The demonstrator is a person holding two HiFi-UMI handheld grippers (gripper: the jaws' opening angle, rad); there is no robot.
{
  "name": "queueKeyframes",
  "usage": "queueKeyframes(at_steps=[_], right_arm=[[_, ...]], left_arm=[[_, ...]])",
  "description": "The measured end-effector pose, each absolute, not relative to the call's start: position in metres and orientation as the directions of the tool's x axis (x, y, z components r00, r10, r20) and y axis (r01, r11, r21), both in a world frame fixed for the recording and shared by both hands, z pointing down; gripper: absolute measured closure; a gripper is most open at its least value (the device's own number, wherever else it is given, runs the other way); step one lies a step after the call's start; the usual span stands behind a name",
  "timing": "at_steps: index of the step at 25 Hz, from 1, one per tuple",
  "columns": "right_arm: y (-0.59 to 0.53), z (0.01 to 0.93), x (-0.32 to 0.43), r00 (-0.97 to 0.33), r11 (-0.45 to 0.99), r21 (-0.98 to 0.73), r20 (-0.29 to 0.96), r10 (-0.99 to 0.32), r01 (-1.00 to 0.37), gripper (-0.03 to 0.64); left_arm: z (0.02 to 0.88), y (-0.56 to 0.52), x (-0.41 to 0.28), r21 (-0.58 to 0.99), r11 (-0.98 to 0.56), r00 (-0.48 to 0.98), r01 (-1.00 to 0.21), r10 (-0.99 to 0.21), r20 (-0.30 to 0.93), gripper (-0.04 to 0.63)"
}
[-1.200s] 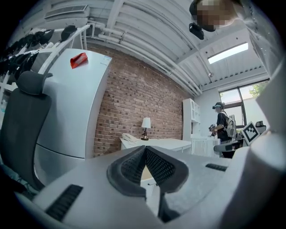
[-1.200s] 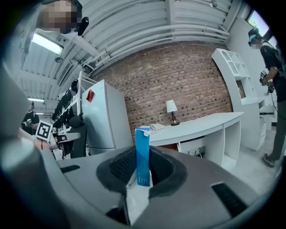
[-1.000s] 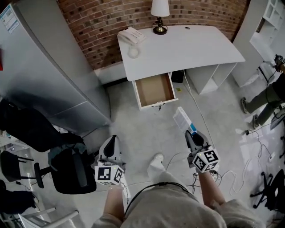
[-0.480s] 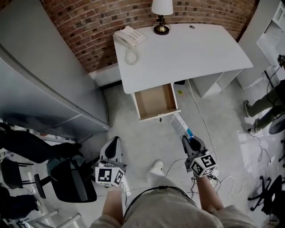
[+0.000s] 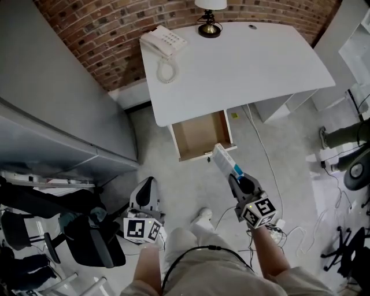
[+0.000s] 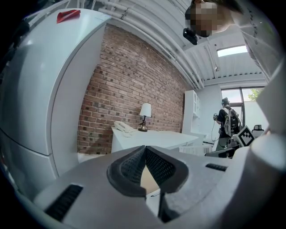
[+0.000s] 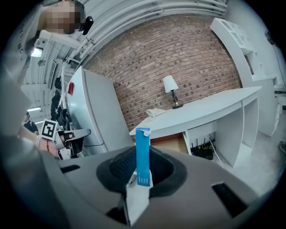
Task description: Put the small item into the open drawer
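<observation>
My right gripper is shut on a slim white and blue box, which sticks out ahead of the jaws. The box's far end hangs just in front of the open wooden drawer under the white desk. The drawer looks empty inside. My left gripper is low at the left, away from the desk, with its jaws shut and nothing between them.
A white telephone and a table lamp stand on the desk. A tall grey cabinet is at the left, with a black chair beside it. Cables run across the floor at the right. A person stands at the far right.
The desk and drawer have come nearer in the head view. My right gripper has carried the box forward to the drawer's front edge. The left gripper has kept its place.
</observation>
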State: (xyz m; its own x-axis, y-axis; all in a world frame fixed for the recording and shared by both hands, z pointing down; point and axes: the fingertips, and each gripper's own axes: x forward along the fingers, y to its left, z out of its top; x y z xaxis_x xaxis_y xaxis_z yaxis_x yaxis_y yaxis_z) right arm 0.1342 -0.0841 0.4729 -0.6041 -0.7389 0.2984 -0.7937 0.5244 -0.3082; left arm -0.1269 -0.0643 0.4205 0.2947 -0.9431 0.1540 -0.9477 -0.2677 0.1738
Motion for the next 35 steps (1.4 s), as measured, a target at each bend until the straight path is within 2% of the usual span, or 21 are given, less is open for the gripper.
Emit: queueKeyframes(at_steps=[10,20,28,35], right_arm=[[-0.101,0.516,0.09,-0.624,0.586,-0.228,0.394,-0.675,-0.778,0.541],[-0.135,0.56,0.053,-0.579,0.627,-0.101,0.517,-0.63,-0.773,0.541],[-0.153,0.601,0.026,-0.499,0.732,0.102,0.668,-0.552,-0.673,0.54],[-0.163,0.627,0.011,-0.452,0.78,0.156,0.74,-0.498,-0.606,0.538]], left_arm=[[0.45,-0.095,-0.132,0.202,-0.275,0.311,-0.94,-0.934,0.177,0.591],[0.489,-0.139,-0.149,0.252,-0.269,0.322,-0.93,-0.925,0.203,0.59],[0.51,-0.161,-0.165,0.272,-0.258,0.32,-0.927,-0.923,0.216,0.591],[0.529,-0.17,-0.179,0.292,-0.232,0.304,-0.928,-0.924,0.232,0.591]])
